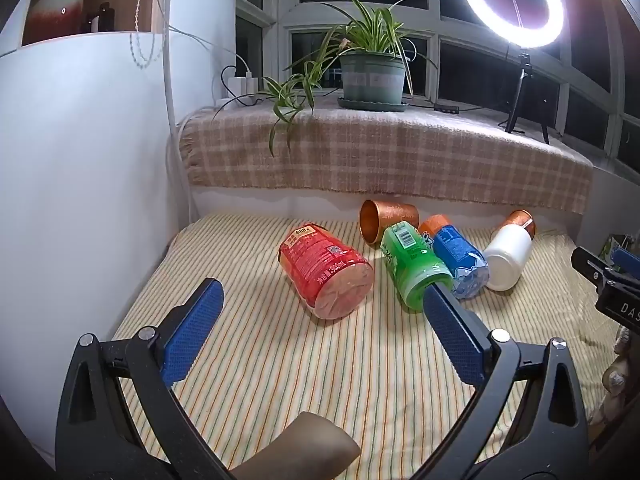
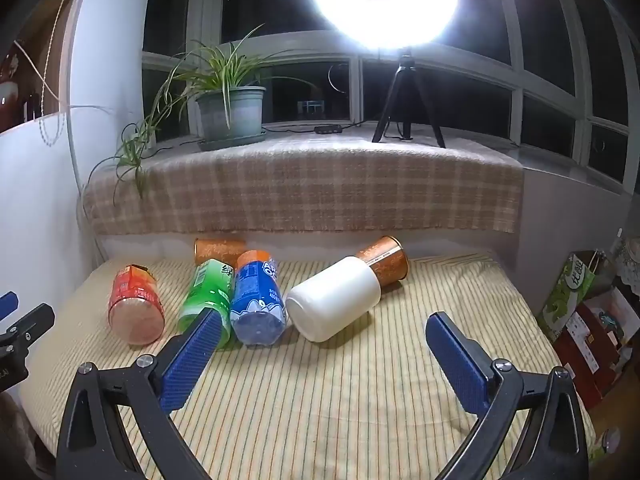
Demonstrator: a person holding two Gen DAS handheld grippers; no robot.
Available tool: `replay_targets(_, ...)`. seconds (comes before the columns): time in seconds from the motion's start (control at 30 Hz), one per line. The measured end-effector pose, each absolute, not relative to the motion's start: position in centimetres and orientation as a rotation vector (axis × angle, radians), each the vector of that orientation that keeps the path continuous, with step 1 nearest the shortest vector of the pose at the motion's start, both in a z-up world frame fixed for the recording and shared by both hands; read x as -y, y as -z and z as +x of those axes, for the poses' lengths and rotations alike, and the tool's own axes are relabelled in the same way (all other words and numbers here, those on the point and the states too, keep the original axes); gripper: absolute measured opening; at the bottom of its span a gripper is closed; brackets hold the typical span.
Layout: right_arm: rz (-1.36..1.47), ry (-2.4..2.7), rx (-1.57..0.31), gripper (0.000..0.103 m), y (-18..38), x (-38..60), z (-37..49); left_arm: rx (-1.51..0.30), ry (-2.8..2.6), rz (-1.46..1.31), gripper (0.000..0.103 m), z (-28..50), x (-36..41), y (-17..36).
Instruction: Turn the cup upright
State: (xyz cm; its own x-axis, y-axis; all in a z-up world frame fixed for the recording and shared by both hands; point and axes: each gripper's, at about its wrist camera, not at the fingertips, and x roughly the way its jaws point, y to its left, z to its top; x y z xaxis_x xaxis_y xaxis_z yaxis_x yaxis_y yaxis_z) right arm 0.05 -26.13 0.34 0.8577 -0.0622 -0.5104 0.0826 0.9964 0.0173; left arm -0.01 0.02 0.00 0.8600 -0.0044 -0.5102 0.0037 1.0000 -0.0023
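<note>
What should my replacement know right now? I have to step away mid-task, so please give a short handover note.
Left gripper: open, empty, low over the striped cloth.
Right gripper: open, empty.
Six cups lie on their sides: red, green, blue, white, two copper ones behind.
Done: nothing upright yet.
Left: stand the cups up.

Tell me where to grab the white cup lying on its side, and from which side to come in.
Grip the white cup across its round body, near the middle, fingers on opposite sides. Come from the front with the right gripper, which is open and nearest. The cup's closed base faces it; the blue bottle crowds its left side.
</note>
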Motion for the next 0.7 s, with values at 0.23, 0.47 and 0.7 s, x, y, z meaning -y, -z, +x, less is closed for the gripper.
replay_targets(0.23,0.036,0.077,-0.537,0.103,-0.41,26.11,-0.02,-0.537,-0.002,-0.005,0.102,0.08,0.07,0.06)
replay_targets(0.47,0.027,0.077,-0.552,0.103,-0.41,26.12,0.0,-0.534,0.0,-0.014,0.102,0.27,0.02,-0.25)
replay_targets(0.7,0.028,0.076,-0.561,0.103,-0.28,26.25,0.15,-0.53,0.0,-0.018,0.102,0.18,-0.03,-0.14)
